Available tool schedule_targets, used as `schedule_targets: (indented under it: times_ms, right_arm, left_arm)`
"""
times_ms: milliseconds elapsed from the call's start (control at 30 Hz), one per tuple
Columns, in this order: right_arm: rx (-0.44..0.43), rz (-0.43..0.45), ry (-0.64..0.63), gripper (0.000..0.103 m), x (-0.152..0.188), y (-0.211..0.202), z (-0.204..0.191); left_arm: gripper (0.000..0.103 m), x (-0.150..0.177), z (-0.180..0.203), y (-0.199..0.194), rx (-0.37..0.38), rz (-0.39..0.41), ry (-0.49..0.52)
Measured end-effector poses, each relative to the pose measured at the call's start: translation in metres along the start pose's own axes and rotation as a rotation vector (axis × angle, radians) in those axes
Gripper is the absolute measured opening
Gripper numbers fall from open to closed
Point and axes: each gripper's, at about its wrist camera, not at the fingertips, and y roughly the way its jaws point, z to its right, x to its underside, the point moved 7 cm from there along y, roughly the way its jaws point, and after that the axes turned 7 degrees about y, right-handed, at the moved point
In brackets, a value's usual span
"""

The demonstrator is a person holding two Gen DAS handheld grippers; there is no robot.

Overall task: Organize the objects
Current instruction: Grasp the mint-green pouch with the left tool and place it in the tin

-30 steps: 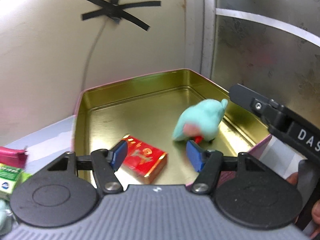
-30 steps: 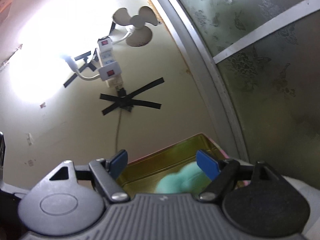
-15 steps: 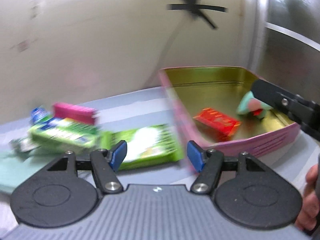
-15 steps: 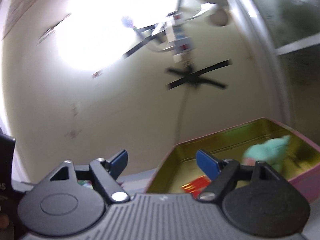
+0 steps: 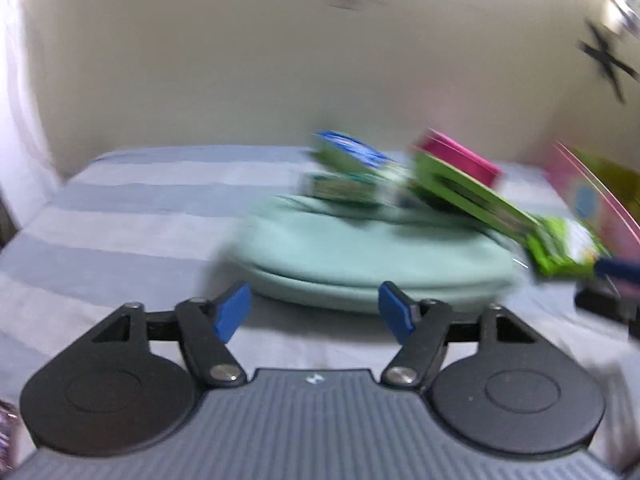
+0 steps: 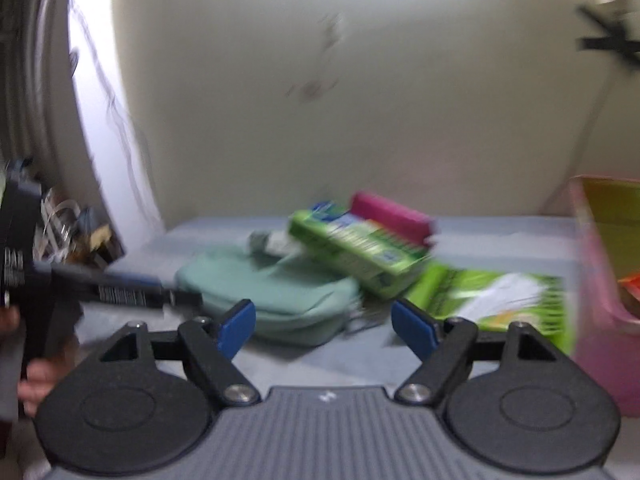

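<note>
- A heap of things lies on the striped grey desk: a pale green pouch at the bottom, with a long green box leaning on its far side.
- A pink box sits behind the green box, and a flat green packet lies just beside it towards the tin.
- A small blue-and-green box rests at the back of the heap; motion blur hides its print.
- The pink tin with a gold inside stands at the right edge, something red within it.
- The left tongs are opening, nothing between the blue pads, near the pouch.
- The right tongs stand wide, gripping nothing.
- A hand shows at the left edge of the right wrist view.
</note>
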Motion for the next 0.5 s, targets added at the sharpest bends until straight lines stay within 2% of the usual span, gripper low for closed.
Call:
schedule_targets:
  times_ms: [100, 167, 333, 400, 433, 467, 500]
  right_arm:
    - [0.016, -0.047, 0.028, 0.079, -0.001, 0.022, -0.003]
    - [0.014, -0.08, 0.083, 0.08, -0.003, 0.036, 0.003]
    - [-0.009, -0.149, 0.228, 0.082, -0.007, 0.069, 0.023]
    - [-0.046, -0.168, 0.289, 0.084, -0.007, 0.08, 0.026]
    - [-0.057, -0.173, 0.298, 0.082, -0.007, 0.083, 0.026]
    - [-0.052, -0.17, 0.293, 0.08, -0.007, 0.084, 0.023]
    - [-0.036, -0.171, 0.281, 0.078, -0.006, 0.084, 0.021]
  left_arm:
    - [0.078, -0.008, -0.032, 0.007, -0.014, 0.023, -0.071]
    - [0.093, -0.014, -0.047, 0.016, -0.003, 0.035, -0.121]
    - [0.091, -0.019, -0.065, 0.055, 0.063, 0.013, -0.229]
    - [0.079, -0.015, -0.059, 0.07, 0.115, -0.022, -0.254]
    - [0.059, -0.01, -0.055, 0.075, 0.15, -0.041, -0.257]
    - [0.056, -0.007, -0.048, 0.078, 0.172, -0.034, -0.255]
    - [0.046, -0.006, -0.042, 0.075, 0.172, -0.019, -0.24]
